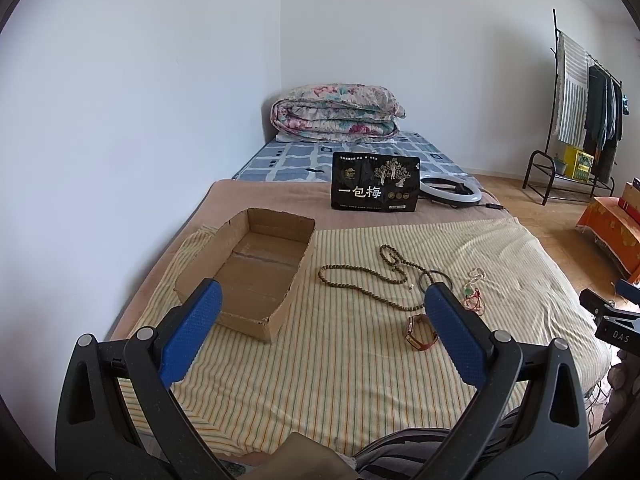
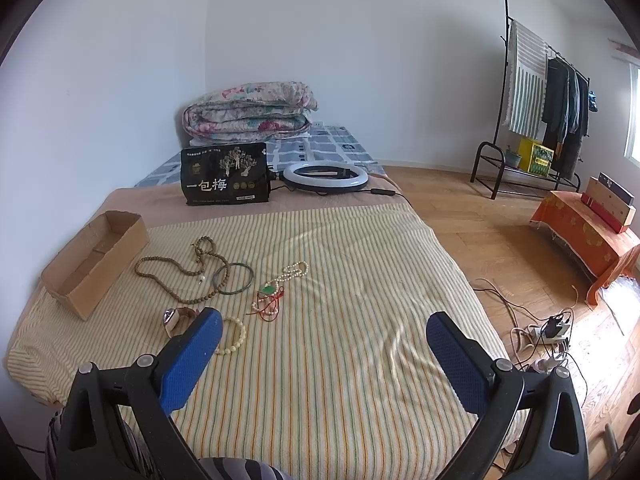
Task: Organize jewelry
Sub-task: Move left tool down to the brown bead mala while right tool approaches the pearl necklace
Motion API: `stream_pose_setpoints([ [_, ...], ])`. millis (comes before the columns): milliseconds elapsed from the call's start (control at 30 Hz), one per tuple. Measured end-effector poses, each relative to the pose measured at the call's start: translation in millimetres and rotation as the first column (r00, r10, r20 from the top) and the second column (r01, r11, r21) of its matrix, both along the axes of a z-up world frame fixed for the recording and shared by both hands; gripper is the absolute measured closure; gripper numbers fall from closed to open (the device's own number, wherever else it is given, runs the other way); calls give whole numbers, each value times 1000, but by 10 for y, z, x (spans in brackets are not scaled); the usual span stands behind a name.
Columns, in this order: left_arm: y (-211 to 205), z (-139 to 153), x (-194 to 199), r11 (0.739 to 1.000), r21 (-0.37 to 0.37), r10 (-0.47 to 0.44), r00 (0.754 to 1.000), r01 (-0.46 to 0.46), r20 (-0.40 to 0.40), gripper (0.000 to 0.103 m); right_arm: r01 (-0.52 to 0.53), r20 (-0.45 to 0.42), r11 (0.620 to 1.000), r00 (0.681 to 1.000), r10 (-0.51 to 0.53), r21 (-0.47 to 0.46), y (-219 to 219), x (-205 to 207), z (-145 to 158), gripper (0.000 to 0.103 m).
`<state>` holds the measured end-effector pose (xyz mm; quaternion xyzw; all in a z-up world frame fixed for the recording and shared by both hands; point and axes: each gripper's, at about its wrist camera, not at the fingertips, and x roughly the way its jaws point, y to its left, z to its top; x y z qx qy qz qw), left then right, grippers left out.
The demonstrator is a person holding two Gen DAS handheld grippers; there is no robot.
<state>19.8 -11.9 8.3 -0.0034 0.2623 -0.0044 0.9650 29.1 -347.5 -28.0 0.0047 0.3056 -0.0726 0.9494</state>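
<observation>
An open empty cardboard box lies at the left of the striped cloth. Right of it lie a long brown bead necklace, a dark bangle, a pearl string with a green pendant and red cord, a watch and a pale bead bracelet. My left gripper is open and empty above the cloth, between box and jewelry. My right gripper is open and empty, right of the jewelry.
A black snack bag and a ring light lie behind the cloth. A folded quilt sits at the bed's far end. A clothes rack, an orange-covered stand and floor cables are to the right.
</observation>
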Motion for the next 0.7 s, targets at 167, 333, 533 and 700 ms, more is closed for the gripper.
stream_pose_setpoints([
  [167, 24, -55, 99, 1000, -5, 0, 1000, 0, -13, 0, -5, -9, 1000, 1000, 5, 3, 7, 62, -24, 0],
  [333, 47, -113, 220, 1000, -8, -5, 1000, 5, -28, 0, -15, -16, 1000, 1000, 15, 2, 29, 123, -43, 0],
  [533, 53, -181, 381, 1000, -12, -18, 998, 18, -53, 0, -35, -24, 999, 999, 35, 10, 33, 231, -76, 0],
  [700, 14, -255, 518, 999, -6, -39, 996, 38, -81, 0, -46, -38, 999, 998, 46, 11, 3, 349, -128, 0],
])
